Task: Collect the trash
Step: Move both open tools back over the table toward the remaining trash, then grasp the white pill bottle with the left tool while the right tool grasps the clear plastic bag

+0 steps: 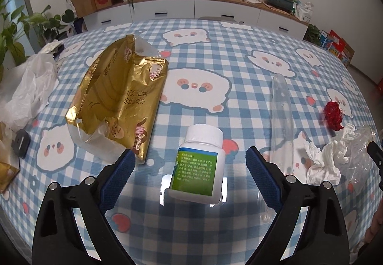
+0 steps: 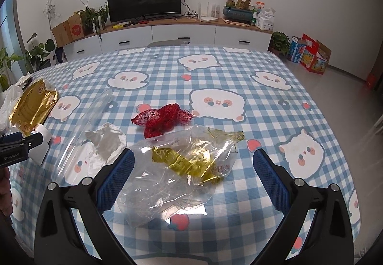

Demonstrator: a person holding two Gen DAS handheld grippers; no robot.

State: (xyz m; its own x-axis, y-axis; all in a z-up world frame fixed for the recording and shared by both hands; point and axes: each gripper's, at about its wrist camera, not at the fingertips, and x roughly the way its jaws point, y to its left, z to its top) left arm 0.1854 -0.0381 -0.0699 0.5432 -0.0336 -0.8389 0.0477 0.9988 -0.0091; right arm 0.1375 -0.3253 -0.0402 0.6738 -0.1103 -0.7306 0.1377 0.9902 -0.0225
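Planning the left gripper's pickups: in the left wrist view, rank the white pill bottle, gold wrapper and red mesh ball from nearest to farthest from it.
1. White pill bottle: between the open left gripper's fingers.
2. Gold wrapper: ahead, left.
3. Red mesh ball: far right.

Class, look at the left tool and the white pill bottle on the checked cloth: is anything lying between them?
Nothing visible does. The white pill bottle lies on the checked cloth straight ahead of the open left tool, between the lines of its two blue pads. The gold wrapper sits off to the bottle's left, clear of that path.
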